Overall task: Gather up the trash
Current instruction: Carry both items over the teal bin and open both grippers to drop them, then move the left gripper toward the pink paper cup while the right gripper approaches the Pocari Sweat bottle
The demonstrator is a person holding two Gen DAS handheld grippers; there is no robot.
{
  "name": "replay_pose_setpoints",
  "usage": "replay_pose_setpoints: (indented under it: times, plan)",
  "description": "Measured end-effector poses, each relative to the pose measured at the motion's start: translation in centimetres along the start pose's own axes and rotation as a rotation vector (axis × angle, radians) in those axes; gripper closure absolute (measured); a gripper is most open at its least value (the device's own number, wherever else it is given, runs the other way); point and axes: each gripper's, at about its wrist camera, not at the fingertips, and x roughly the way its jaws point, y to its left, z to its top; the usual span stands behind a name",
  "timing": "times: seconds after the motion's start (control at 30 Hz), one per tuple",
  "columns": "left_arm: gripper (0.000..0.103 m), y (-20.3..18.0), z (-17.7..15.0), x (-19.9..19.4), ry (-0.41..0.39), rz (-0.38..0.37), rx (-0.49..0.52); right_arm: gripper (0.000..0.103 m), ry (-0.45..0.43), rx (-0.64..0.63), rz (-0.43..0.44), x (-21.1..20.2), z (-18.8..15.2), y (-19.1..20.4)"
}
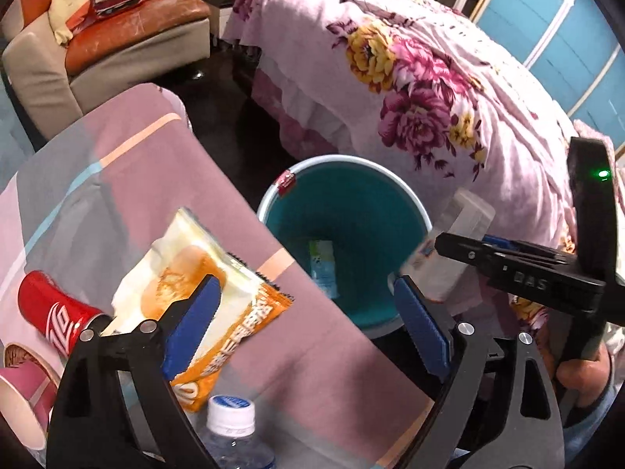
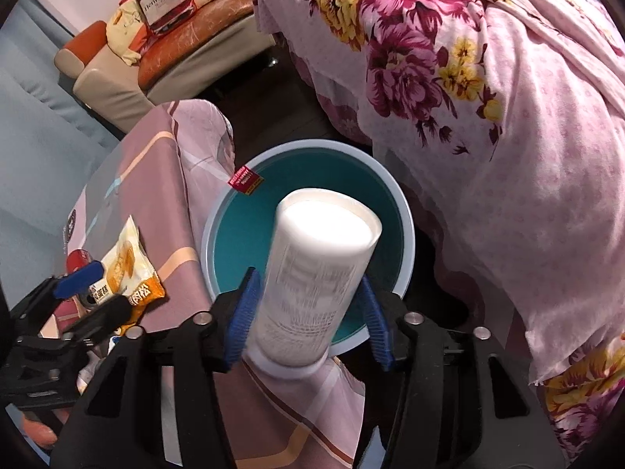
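while the right gripper [image 2: 308, 312] holds the white bottle [image 2: 316, 273] between its jaws above the teal bin [image 2: 218, 234], the left gripper [image 1: 304, 328] stands with jaws wide apart and empty over the table [image 1: 129, 179] edge. the bin sits on the floor between table and bed [image 1: 410, 90]. a snack wrapper [image 1: 203, 289], red can [image 1: 54, 312] and water bottle [image 1: 230, 430] lie on the table.

"Hennessy" reads on the red-and-white bag [image 2: 164, 2] on the sofa [image 2: 187, 58] — "DAS" is moulded on the right gripper [image 1: 429, 252]. Print on the white bottle [image 2: 312, 273], the wrapper [image 1: 203, 297] and the bin tag [image 2: 245, 182] is illegible.
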Motion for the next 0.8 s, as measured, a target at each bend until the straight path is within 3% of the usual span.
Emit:
replay_pose_setpoints:
  times: [0.13, 0.4, 0.8]
  plan:
    - [0.012, 1.4, -0.6, -0.7, -0.002, 0.001, -0.022, 0.055, 0.017, -0.005, -0.013, 0.5, -0.1, 0.5]
    - [0.011, 3.9, -2.6, -2.4, -0.002, 0.01, -0.057, 0.029, 0.006, -0.012, -0.018, -0.7, -0.9, 2.1]
    - [0.011, 6.2, -7.0, -6.0, -0.024, 0.014, -0.104, 0.026, 0.051, -0.081, -0.018, -2.8, -4.9, 6.5]
